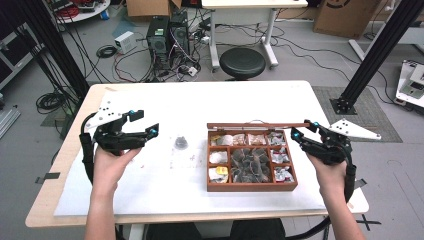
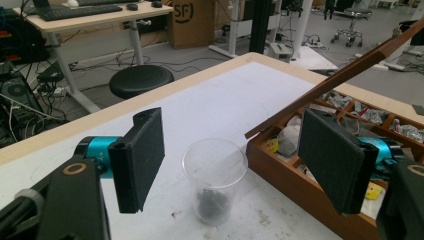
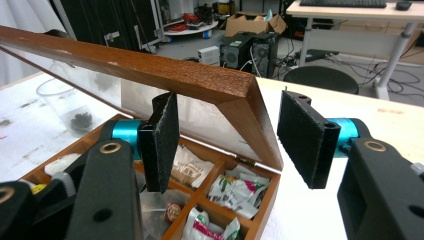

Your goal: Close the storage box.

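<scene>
The right gripper (image 3: 227, 145) stands with its jaws parted on either side of the free corner of the glazed wooden lid (image 3: 150, 70) of the dark wooden compartment box (image 1: 251, 186); neither pad presses the frame, so the lid is released and stands raised on its hinge. In the high view this gripper (image 1: 305, 131) sits just at the box's right rear corner, with the lid (image 1: 257, 125) seen edge-on along the box's back. The box itself lies on the white-topped desk (image 1: 165, 192), its compartments packed with tea bags and small foil sachets (image 1: 250, 162).

The left gripper (image 1: 145, 122) hangs well to the left of the box, jaws spread wide and holding nothing. Between its pads, in the left gripper view, stands a clear plastic cup (image 2: 214, 177) with a dark clump at its bottom, just left of the box.

The main risk, as I judge it, is the lid: if it is not past its balance point it could drop shut, striking the right gripper's pads or jolting the box. A sideways brush from either pad could also tip it. On the other side, the light cup would topple or skid if the left gripper closes off-centre or too hard.
</scene>
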`<state>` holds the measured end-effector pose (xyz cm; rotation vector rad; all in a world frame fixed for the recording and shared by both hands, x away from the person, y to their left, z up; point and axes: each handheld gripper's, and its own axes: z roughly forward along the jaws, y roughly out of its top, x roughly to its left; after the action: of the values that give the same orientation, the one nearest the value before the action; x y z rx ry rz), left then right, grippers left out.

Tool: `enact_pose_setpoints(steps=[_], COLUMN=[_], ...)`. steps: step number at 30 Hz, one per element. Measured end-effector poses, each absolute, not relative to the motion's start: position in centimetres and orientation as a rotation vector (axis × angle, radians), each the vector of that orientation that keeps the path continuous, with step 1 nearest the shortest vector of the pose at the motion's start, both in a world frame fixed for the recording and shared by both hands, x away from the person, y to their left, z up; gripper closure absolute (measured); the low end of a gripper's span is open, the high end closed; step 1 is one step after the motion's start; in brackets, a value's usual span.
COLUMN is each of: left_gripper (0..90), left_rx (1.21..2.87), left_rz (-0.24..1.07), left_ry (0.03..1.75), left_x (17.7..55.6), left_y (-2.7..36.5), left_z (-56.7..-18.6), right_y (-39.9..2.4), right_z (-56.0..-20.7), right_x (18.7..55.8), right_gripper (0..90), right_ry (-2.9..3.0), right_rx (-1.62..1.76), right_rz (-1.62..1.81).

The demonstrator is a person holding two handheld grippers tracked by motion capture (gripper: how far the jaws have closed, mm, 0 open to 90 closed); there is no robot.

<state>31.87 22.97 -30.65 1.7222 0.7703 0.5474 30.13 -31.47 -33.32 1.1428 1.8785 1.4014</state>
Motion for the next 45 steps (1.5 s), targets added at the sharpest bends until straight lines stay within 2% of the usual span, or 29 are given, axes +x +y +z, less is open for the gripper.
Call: enact_pose_setpoints(steps=[24,45], left_gripper=[26.9,26.9], left_rx=[1.724,1.721], left_rz=[0.541,0.537], left_ry=[0.758,0.766], left_x=[31.7,31.7], left_y=[22.6,22.6], left_z=[-30.4,-30.4], right_y=[-32.3,-32.4], right_z=[-35.2,-37.1], right_x=[28.4,27.6], right_gripper=[44.0,52.8], right_ry=[1.904,1.967], right_rx=[1.267,1.337], right_rz=[1.412,1.433])
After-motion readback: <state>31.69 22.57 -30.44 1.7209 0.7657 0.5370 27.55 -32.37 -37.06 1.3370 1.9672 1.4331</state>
